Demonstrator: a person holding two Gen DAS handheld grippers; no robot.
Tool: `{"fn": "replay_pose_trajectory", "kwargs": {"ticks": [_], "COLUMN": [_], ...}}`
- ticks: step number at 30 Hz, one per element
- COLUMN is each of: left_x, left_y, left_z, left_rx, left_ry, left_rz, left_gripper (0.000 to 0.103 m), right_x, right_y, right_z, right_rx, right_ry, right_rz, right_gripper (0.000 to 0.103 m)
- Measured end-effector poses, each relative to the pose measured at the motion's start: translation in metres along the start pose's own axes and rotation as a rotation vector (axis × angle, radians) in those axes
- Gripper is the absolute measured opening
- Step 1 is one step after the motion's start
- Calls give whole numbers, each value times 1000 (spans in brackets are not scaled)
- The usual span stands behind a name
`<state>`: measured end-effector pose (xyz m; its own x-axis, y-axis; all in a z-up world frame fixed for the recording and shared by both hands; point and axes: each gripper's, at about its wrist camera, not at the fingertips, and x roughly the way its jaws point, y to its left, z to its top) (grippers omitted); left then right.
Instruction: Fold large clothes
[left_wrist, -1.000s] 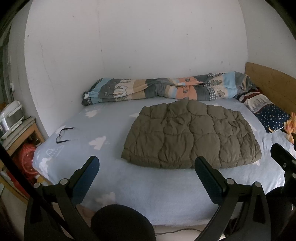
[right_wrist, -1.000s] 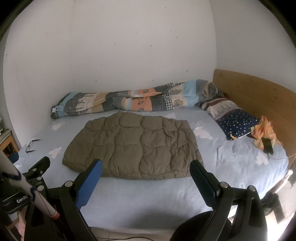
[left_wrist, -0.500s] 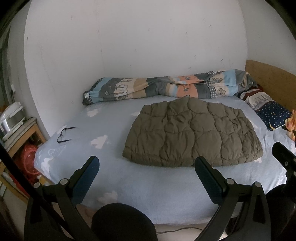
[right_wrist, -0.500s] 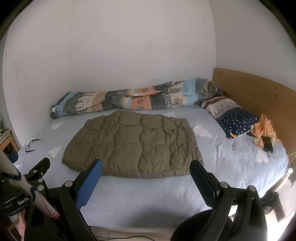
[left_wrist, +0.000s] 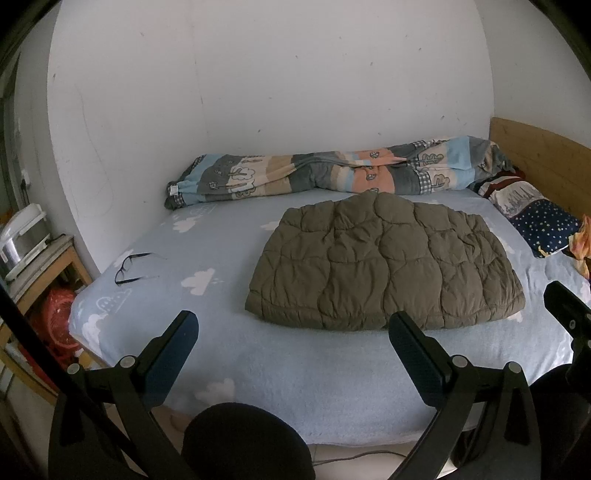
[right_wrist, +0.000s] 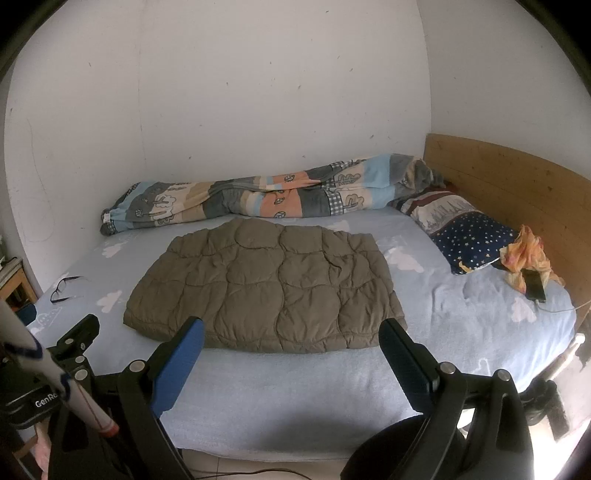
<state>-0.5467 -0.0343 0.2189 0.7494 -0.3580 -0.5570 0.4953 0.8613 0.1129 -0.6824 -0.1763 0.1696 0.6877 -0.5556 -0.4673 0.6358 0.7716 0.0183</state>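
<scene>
Both hand-held grippers hang short of the bed (left_wrist: 332, 387), jaws spread wide and empty: left hand-held gripper (left_wrist: 291, 350), right hand-held gripper (right_wrist: 291, 350). The quilted jacket (right_wrist: 266, 288) lies flat mid-mattress, straight ahead of both, long axis running left to right (its near hem faces the right one more squarely). Compared with a second ago, the view sits slightly higher; the jacket has not moved.

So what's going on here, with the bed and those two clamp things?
A person holds two handheld grippers, the left gripper and the right gripper, both open and empty, short of the near edge of the bed. The olive quilted jacket lies flat in a folded rectangle mid-bed, untouched. A rolled duvet lies along the wall; glasses lie apart from the jacket.
</scene>
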Motion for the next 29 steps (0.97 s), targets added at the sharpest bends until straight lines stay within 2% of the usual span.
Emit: {"fn": "replay_pose_trajectory", "kwargs": {"ticks": [11,23,27,29], "left_x": [-5,-37,-26,-8], "left_y": [3,8,20,29], "left_z": [-2,12,22,25], "left_rx": [-6,-16,-59,-82], "left_ry": [-11,-68,-52,-35], "left_rz": [-6,-5,-42,-43], "left_gripper": [102,102,102,102], "right_x": [-1,-24,-24,-20], "right_y": [-2,3,0,-1], "right_z": [-1,3,6,7], "right_rx": [0,19,34,36], "right_ry": [-5,-55,-69,-65], "right_rz": [1,-12,-21,-29], "right_gripper": [98,98,98,98]}}
